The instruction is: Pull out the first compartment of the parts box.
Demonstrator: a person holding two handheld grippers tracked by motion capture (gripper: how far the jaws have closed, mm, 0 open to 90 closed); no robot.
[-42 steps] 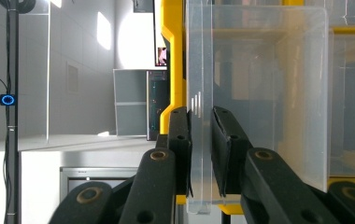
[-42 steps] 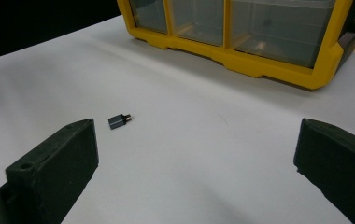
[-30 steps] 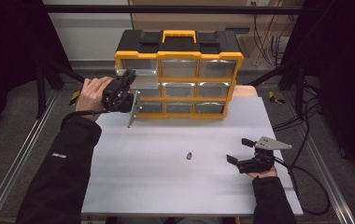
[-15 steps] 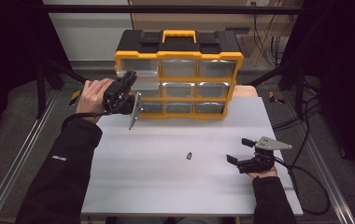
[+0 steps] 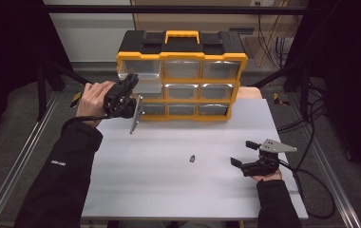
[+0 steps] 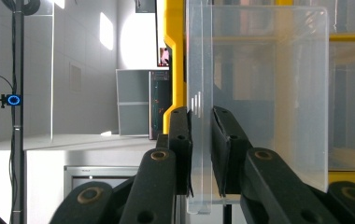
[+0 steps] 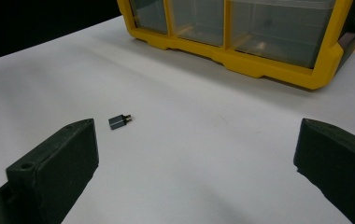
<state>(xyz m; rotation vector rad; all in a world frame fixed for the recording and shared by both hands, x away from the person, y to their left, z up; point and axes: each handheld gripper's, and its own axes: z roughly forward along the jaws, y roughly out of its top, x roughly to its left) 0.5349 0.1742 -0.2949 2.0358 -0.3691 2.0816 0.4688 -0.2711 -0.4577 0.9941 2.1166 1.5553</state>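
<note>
left gripper [image 5: 132,81] clamped on a clear drawer [image 6: 259,93] at the yellow organizer's [image 5: 183,61] left side, right gripper [image 5: 244,153] gaping wide near the table's [image 5: 169,199] right edge, small grey part [image 5: 193,158] mid-table

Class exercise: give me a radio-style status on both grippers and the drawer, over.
Left gripper shut on clear drawer, part-way out of the organizer. Right gripper open, facing small grey part. Nothing between.

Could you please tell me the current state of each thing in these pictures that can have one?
Left gripper: shut on the drawer's front tab.
Drawer: middle row, left column, pulled partly out of the cabinet.
Cabinet: upright, other drawers pushed in.
Right gripper: open, holding nothing.
Small part: lying loose on the table.
</note>
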